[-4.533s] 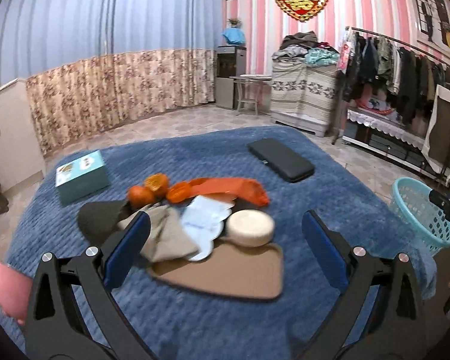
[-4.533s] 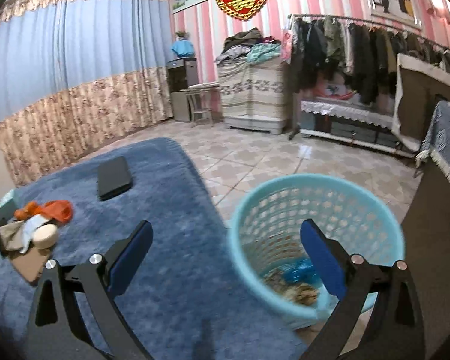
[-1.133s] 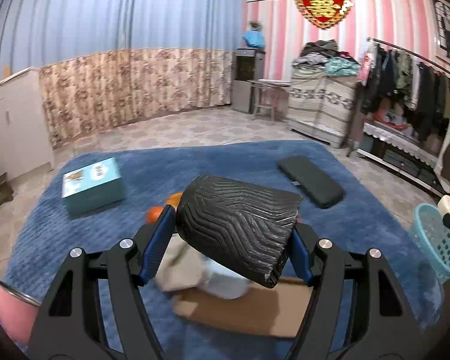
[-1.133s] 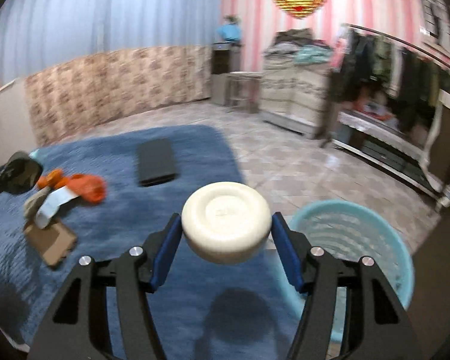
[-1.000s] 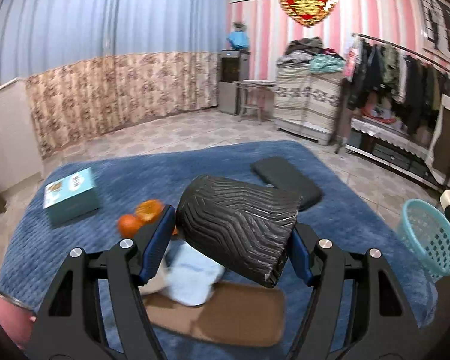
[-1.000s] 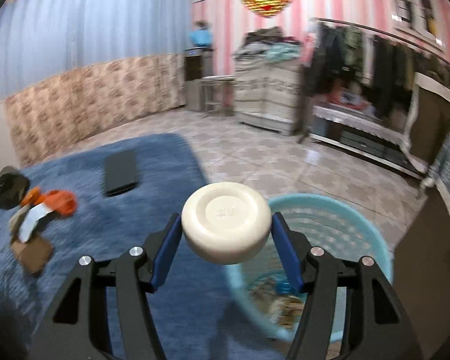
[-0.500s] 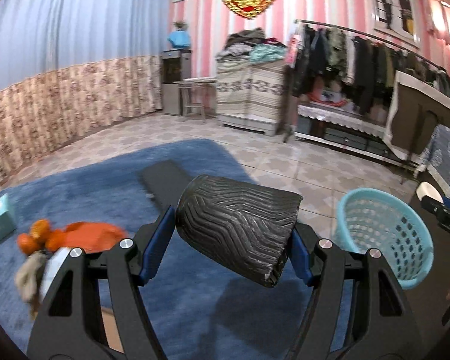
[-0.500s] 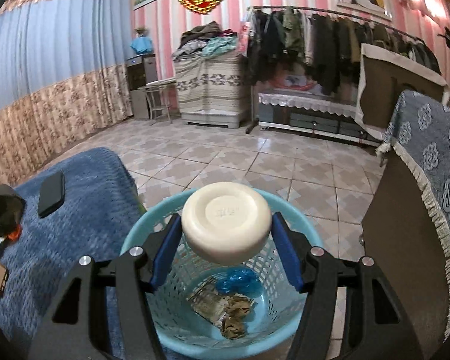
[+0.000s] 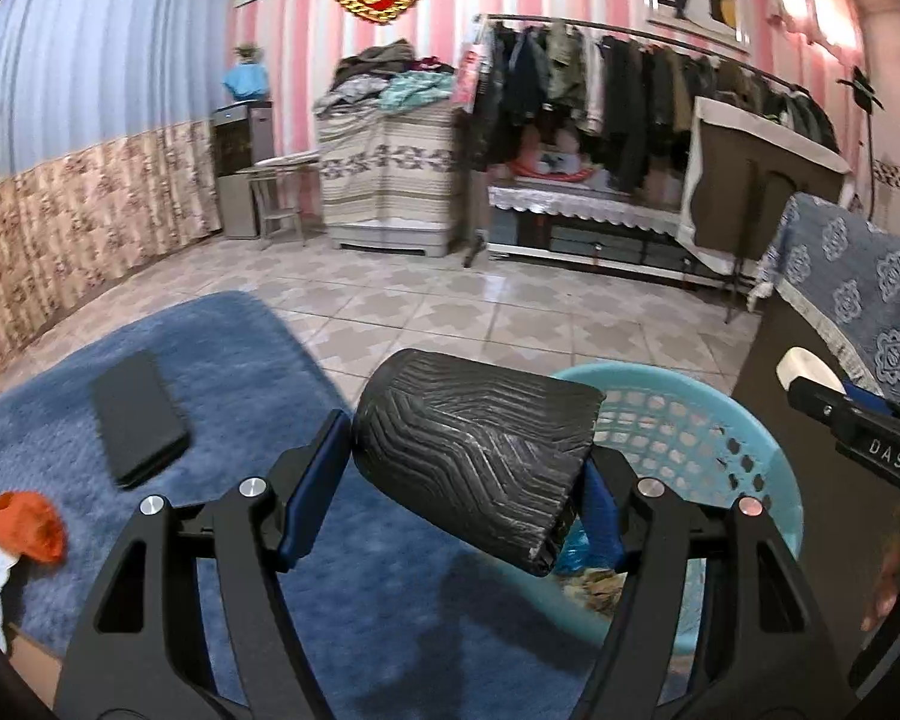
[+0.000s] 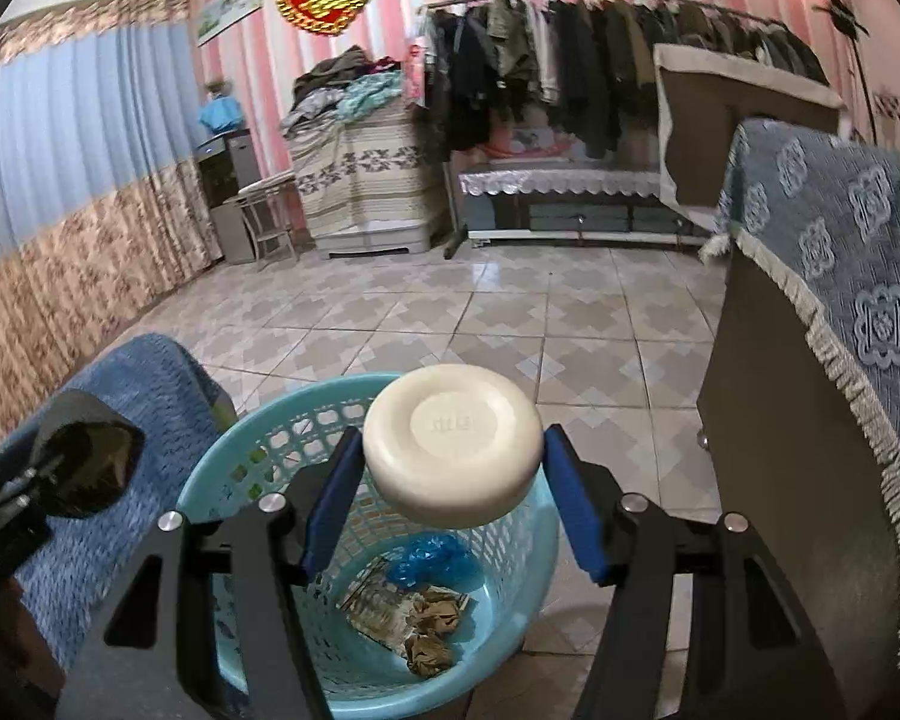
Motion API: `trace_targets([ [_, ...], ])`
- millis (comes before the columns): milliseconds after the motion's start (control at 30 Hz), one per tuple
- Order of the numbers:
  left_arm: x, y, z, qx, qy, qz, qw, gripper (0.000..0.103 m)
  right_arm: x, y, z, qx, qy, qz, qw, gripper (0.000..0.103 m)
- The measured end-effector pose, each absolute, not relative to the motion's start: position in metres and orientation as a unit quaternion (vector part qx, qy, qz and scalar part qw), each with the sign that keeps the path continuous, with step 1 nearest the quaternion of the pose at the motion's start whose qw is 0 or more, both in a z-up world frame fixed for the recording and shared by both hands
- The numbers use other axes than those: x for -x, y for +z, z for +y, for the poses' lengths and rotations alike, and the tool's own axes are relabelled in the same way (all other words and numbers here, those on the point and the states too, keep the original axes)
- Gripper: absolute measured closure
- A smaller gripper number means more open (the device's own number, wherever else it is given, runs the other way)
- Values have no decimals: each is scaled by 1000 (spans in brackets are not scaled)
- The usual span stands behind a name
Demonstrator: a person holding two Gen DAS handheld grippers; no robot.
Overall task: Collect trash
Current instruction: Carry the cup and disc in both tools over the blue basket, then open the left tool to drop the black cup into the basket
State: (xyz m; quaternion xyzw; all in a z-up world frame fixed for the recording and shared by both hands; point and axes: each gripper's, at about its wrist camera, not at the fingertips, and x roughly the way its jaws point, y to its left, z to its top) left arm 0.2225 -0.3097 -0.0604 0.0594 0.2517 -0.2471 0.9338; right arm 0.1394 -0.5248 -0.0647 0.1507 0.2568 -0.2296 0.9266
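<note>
While clamped in right hand-held gripper (image 10: 453, 483), white puck (image 10: 452, 444) over basket (image 10: 222, 468)

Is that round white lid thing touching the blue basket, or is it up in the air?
Apart. In the right wrist view the white lid is pinched between the right gripper pads, above the basket's rim.

The left gripper (image 9: 468, 483) is angled downward with its jaws clamped on a ridged black piece, while the right gripper (image 10: 450, 501) is likewise tilted down, closed around a cream disc.
</note>
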Motion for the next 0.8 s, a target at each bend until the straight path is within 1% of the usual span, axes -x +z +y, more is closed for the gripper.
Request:
trace_targets([
  [167,-220,-66,-351,-81,-278,251,924,35,-141,-73,-536,-169,-234,263,921,42],
  [467,-221,-69,-387,-109,-294,249,916,34,-136,-80,-543,-179,-241,263,917,42],
  [533,-223,-68,-388,-108,-295,253,915,26,-137,-81,-543,-180,-239,263,917,42],
  [600,-225,-64,-384,-100,-296,253,916,15,-138,-81,-541,-180,-236,265,917,42],
  [800,-230,-57,-363,-98,-273,244,925,10,-142,-81,-540,-173,-233,269,918,42],
])
